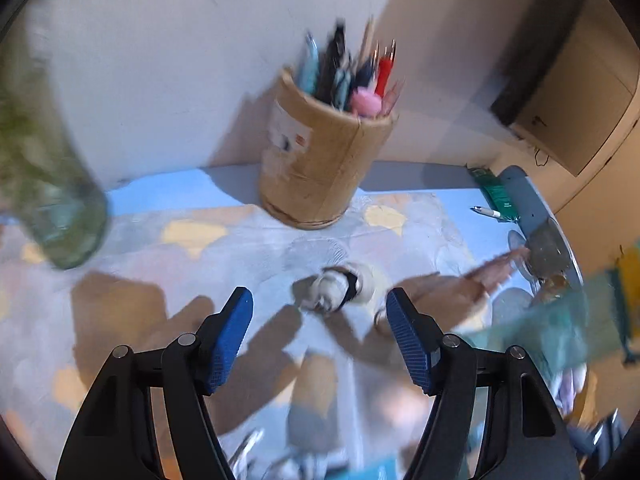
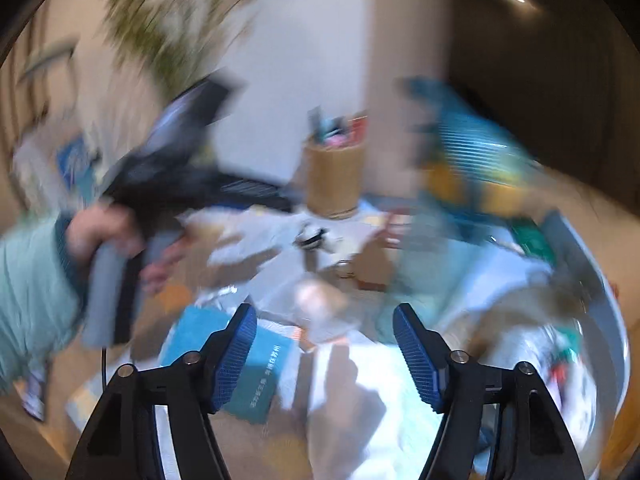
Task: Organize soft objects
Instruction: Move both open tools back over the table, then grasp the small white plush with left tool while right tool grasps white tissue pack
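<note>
A small white soft object with a black band (image 1: 338, 286) lies on the patterned tablecloth (image 1: 168, 248). My left gripper (image 1: 320, 316) is open and empty, hovering just in front of it. The same object shows small and blurred in the right wrist view (image 2: 314, 236). My right gripper (image 2: 324, 332) is open and empty, held high above the cluttered table. The left gripper body (image 2: 172, 168) and the hand holding it show at left in the right wrist view.
A cardboard pen holder (image 1: 320, 160) full of pens stands behind the soft object. A glass vase (image 1: 52, 184) is at left. A pen (image 1: 488, 212) and green packet (image 1: 496, 192) lie at right. A teal box (image 2: 256, 376) lies below my right gripper.
</note>
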A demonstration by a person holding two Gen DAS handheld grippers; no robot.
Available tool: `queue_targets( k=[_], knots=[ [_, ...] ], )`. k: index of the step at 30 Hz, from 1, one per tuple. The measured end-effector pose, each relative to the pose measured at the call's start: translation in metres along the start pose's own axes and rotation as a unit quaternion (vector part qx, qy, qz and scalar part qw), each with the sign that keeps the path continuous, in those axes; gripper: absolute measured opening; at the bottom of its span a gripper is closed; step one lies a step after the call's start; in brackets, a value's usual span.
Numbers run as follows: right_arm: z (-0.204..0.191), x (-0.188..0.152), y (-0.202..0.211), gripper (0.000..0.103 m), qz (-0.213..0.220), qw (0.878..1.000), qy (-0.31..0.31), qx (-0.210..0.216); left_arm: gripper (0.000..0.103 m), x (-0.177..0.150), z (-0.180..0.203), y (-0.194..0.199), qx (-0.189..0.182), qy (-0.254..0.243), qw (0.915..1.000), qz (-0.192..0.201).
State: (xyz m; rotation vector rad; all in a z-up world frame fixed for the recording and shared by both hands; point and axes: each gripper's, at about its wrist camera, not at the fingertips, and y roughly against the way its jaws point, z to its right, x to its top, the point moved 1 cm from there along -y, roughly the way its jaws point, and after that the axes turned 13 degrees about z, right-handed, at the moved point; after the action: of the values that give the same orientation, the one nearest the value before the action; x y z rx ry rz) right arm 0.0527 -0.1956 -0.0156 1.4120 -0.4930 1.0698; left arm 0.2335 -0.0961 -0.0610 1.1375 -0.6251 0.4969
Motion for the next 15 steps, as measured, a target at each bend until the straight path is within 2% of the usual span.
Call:
queue_targets(
  k=[3, 6, 8, 9, 11, 15],
  knots=[
    [-0.019, -0.003, -0.038, 0.071, -0.037, 0.997, 0.061, 0.017, 0.068, -0.002, 0.009, -0.032, -0.017, -0.011, 0.9994, -0.029],
    [-0.026, -0.004, -0.069, 0.071, -0.069, 0.993, 0.096, 0.026, 0.064, -0.008, 0.013, -0.051, -0.016, -0.032, 0.9983, -0.047],
    [-0.029, -0.006, -0.092, 0.072, -0.093, 0.988, 0.119, 0.029, 0.054, -0.012, 0.011, -0.055, 0.002, -0.039, 0.9987, -0.034],
    [-0.029, -0.006, -0.101, 0.072, -0.103, 0.986, 0.129, 0.029, 0.044, -0.012, 0.009, -0.053, -0.004, -0.034, 0.9991, -0.026],
    [-0.031, -0.013, -0.119, 0.072, -0.129, 0.979, 0.158, 0.02, 0.04, -0.011, 0.002, -0.05, -0.009, -0.008, 0.9998, -0.017],
    [-0.029, -0.022, -0.137, 0.068, -0.155, 0.974, 0.165, 0.006, 0.035, -0.007, -0.025, -0.038, 0.043, 0.038, 0.998, 0.027]
  ],
)
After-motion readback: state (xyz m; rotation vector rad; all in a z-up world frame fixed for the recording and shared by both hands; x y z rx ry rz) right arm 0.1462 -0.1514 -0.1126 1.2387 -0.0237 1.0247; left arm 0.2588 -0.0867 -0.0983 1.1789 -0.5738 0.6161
